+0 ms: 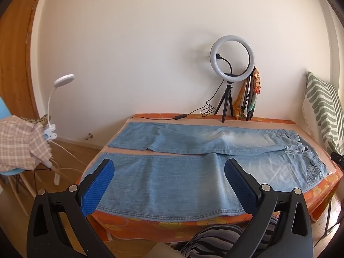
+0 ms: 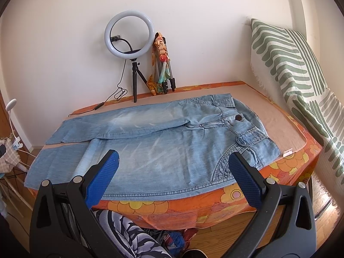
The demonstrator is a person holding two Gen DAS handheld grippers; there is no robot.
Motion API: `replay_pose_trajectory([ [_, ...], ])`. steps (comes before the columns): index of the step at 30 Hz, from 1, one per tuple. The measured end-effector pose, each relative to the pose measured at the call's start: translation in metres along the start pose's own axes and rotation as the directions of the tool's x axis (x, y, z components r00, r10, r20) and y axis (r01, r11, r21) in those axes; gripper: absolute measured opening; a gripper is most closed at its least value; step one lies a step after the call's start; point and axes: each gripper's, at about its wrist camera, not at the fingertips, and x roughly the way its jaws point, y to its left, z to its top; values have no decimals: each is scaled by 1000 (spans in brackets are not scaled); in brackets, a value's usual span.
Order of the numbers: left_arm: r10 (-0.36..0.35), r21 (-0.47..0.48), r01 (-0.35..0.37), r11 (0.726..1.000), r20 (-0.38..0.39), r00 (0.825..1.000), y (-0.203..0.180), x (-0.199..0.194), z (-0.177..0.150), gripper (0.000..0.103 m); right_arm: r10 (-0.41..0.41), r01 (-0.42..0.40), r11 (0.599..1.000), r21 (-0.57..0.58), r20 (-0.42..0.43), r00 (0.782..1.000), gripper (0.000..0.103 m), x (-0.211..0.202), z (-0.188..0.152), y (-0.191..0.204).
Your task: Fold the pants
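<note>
Though its tag (image 2: 287,152) seems unreadable, the pants (image 2: 163,142) lie flat.

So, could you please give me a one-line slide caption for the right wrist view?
Open right tool hovers over light-blue jeans laid flat on an orange floral-covered table.

My left gripper (image 1: 168,179): black plastic frame, blue textured pads (image 1: 97,188), silver pivot screws (image 1: 73,187). My right gripper (image 2: 173,172): same build. Black-and-white zebra-print trousers (image 2: 129,232) worn below.
</note>
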Motion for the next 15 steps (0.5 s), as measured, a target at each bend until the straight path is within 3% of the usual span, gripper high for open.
replay_pose_trajectory([
  [15,-4,0,4,1000,-3,1000,-1,0,2,102,16,-16,1000,9,-6,1000,103,1,0,1],
])
